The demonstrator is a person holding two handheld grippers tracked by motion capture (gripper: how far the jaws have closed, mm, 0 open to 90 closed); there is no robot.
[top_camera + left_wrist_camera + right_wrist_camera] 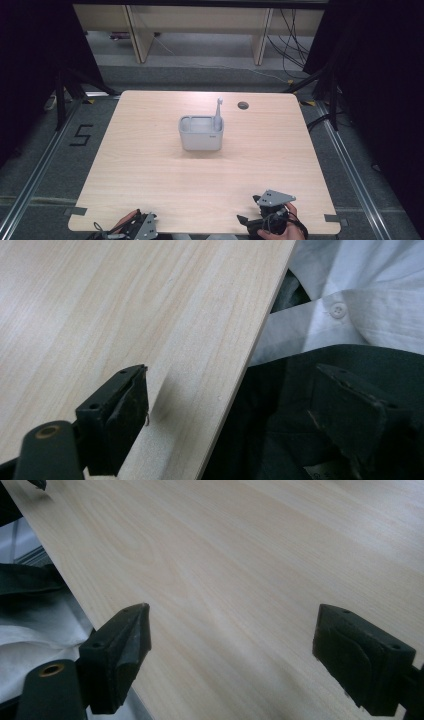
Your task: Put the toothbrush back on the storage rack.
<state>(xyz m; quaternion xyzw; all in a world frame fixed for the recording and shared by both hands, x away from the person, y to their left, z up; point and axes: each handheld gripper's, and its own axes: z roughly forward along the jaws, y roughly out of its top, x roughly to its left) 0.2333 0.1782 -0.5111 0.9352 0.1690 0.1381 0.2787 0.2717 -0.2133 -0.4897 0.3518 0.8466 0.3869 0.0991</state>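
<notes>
A grey plastic caddy stands upright near the middle of the wooden bench, a grey toothbrush standing in its right compartment. Well apart, at the near edge, the left gripper and the right gripper have their jaws spread wide, holding nothing.

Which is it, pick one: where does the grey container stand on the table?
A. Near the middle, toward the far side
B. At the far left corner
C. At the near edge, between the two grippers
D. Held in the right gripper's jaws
A: the high view shows the grey container standing alone near the middle of the table, toward its far side, well away from the left gripper and the right gripper at the near edge.
</notes>
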